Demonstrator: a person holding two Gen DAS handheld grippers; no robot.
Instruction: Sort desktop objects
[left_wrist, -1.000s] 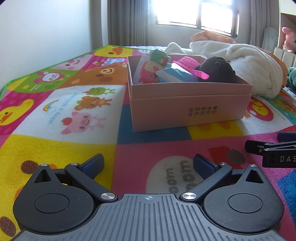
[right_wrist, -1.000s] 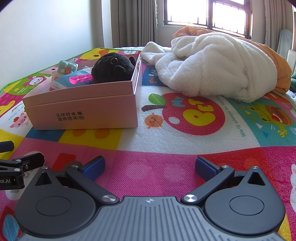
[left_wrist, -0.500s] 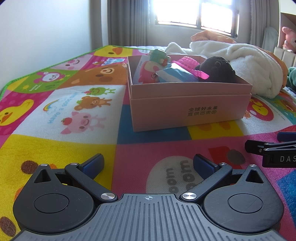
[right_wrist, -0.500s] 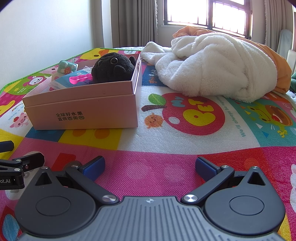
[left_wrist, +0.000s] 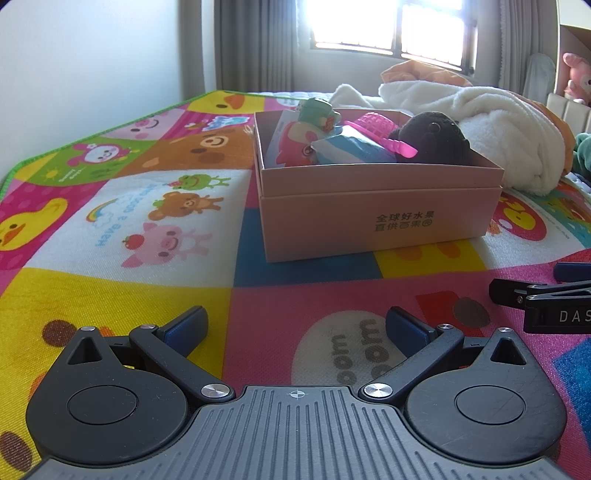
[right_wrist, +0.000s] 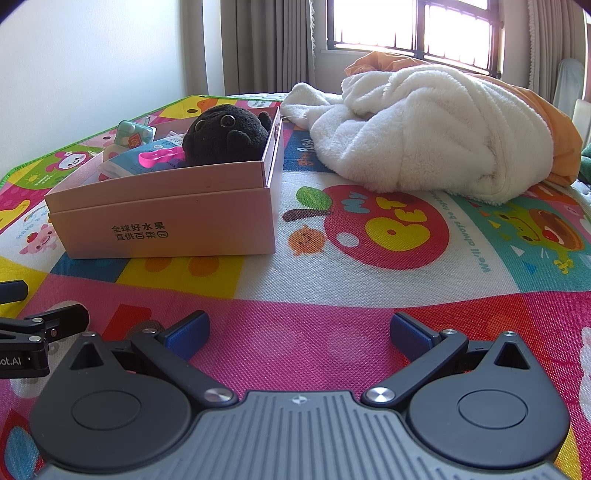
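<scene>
A pink cardboard box (left_wrist: 376, 218) stands on the colourful play mat; it also shows in the right wrist view (right_wrist: 166, 225). Inside lie a black plush toy (left_wrist: 432, 136) (right_wrist: 225, 134), a pink plastic piece (left_wrist: 373, 127) (right_wrist: 160, 157), a blue-white packet (left_wrist: 354, 149), a red-and-white cartoon toy (left_wrist: 295, 146) and a green toy (left_wrist: 317, 110) (right_wrist: 135, 134). My left gripper (left_wrist: 295, 326) is open and empty, low over the mat in front of the box. My right gripper (right_wrist: 299, 328) is open and empty, to the right of the left one.
A white fluffy blanket (right_wrist: 424, 129) over an orange pillow (right_wrist: 561, 125) lies behind and right of the box. The mat's green edge (left_wrist: 22, 162) runs along the left wall. Each gripper shows at the other view's edge: the right gripper (left_wrist: 546, 306), the left gripper (right_wrist: 33, 332).
</scene>
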